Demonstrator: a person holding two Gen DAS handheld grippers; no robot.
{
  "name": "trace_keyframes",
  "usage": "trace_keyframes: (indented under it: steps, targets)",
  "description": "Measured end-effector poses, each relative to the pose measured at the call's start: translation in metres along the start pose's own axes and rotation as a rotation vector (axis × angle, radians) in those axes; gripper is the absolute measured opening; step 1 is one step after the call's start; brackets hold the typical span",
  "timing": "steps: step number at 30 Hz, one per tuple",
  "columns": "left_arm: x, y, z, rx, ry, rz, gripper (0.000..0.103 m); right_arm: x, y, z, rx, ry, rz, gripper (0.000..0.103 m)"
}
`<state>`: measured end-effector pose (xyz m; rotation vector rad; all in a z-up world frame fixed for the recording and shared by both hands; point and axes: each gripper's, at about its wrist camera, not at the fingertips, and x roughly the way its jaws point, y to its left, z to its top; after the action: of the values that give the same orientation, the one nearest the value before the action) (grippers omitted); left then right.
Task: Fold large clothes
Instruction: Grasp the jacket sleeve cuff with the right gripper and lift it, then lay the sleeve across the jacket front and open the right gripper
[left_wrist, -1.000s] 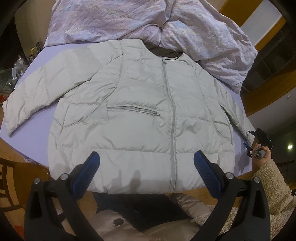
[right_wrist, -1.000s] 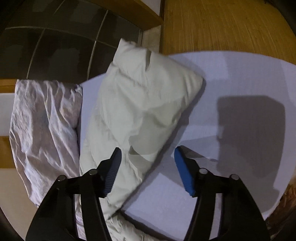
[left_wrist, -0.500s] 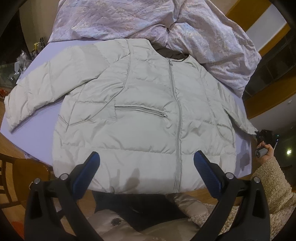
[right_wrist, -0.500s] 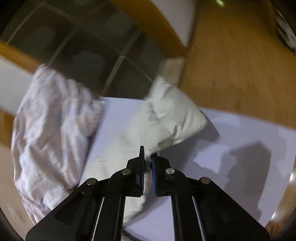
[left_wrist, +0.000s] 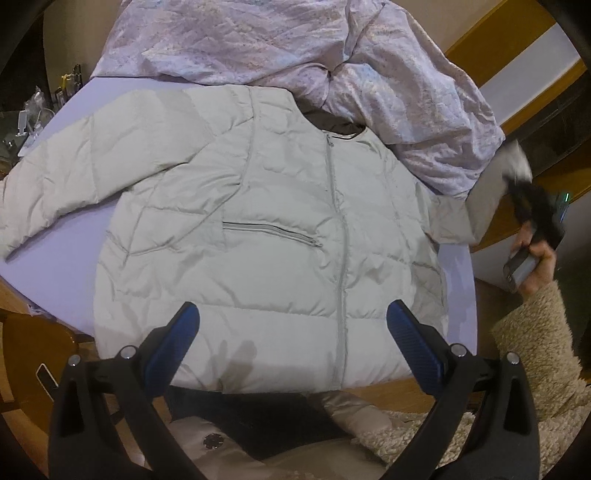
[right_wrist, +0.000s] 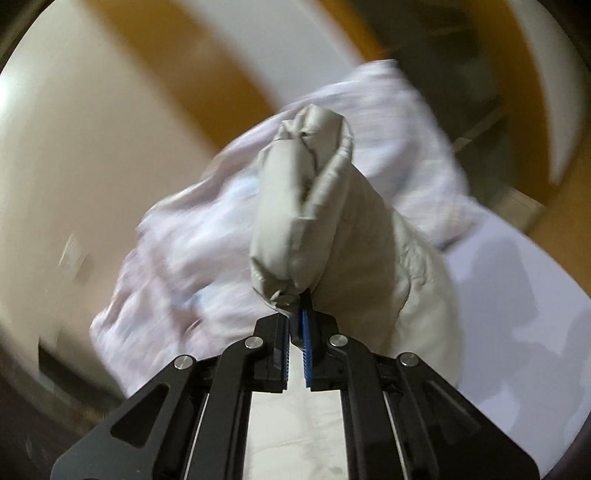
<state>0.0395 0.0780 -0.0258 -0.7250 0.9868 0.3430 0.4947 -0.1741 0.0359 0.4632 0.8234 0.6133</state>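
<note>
The pale grey puffer jacket (left_wrist: 266, 236) lay face up and zipped on the lilac-covered desk (left_wrist: 55, 266), its collar toward the far side and its hem at the near edge. One sleeve (left_wrist: 74, 177) stretched flat toward the left of the left wrist view. The other sleeve (right_wrist: 314, 206) was off the surface at the right: the right gripper (right_wrist: 300, 317) had its fingers (right_wrist: 306, 325) clamped on the cuff, the padded end bunched and standing up past the blue pads. Its jaws had just been closing, and the cuff was between them. In the left wrist view the raised cuff (left_wrist: 495, 184) and the black tool behind it were blurred, so exactly how the fabric sat in the grip there could not be made out; a hand (left_wrist: 535, 266) in a fleecy beige sleeve held that tool at the right rim. The left gripper (left_wrist: 291, 343) hung over the jacket's hem with its fingers (left_wrist: 173, 339) wide apart and nothing between them. A rumpled, pale patterned quilt (left_wrist: 295, 48) was heaped along the far side, touching the jacket's collar and shoulder.
</note>
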Motion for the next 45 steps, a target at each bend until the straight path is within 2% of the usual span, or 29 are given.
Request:
trace_keyframes:
  steps: [4,10,14,18,24,27,29,31,32,35,37,39,45]
  targets:
    - [-0.002,0.01,0.002,-0.014,0.013,-0.04,0.101,0.032,0.063,-0.029,-0.096,0.095,0.108,0.006]
    - [-0.007,0.03,0.006,-0.047,0.0,-0.059,0.101,0.091,0.105,-0.087,-0.16,0.268,0.123,0.006]
    - [-0.008,0.044,0.012,-0.061,-0.001,-0.039,0.101,0.129,0.126,-0.147,-0.284,0.389,0.051,0.006]
    - [-0.005,0.059,0.019,-0.066,0.001,-0.008,0.101,0.15,0.129,-0.203,-0.385,0.493,-0.039,0.006]
    - [-0.006,0.081,0.03,-0.068,-0.024,0.024,0.101,0.167,0.135,-0.268,-0.597,0.585,-0.206,0.011]
    - [-0.011,0.096,0.04,-0.079,-0.068,0.049,0.101,0.162,0.14,-0.28,-0.679,0.58,-0.231,0.015]
    - [-0.013,0.105,0.044,-0.085,-0.098,0.082,0.101,0.155,0.143,-0.282,-0.702,0.592,-0.227,0.023]
    - [-0.012,0.116,0.047,-0.101,-0.123,0.118,0.101,0.147,0.145,-0.284,-0.698,0.613,-0.188,0.051]
    - [-0.011,0.123,0.049,-0.116,-0.134,0.127,0.101,0.144,0.148,-0.283,-0.699,0.613,-0.174,0.053]
    - [-0.006,0.148,0.05,-0.173,-0.137,0.145,0.101,0.123,0.159,-0.275,-0.672,0.571,-0.064,0.052]
    - [-0.003,0.164,0.048,-0.209,-0.137,0.165,0.101,0.112,0.162,-0.261,-0.613,0.489,-0.026,0.05]
    - [-0.001,0.177,0.046,-0.233,-0.131,0.181,0.101,0.116,0.161,-0.25,-0.563,0.461,-0.052,0.047]
    - [-0.002,0.214,0.04,-0.304,-0.145,0.2,0.101,0.151,0.146,-0.245,-0.47,0.506,-0.168,0.045]
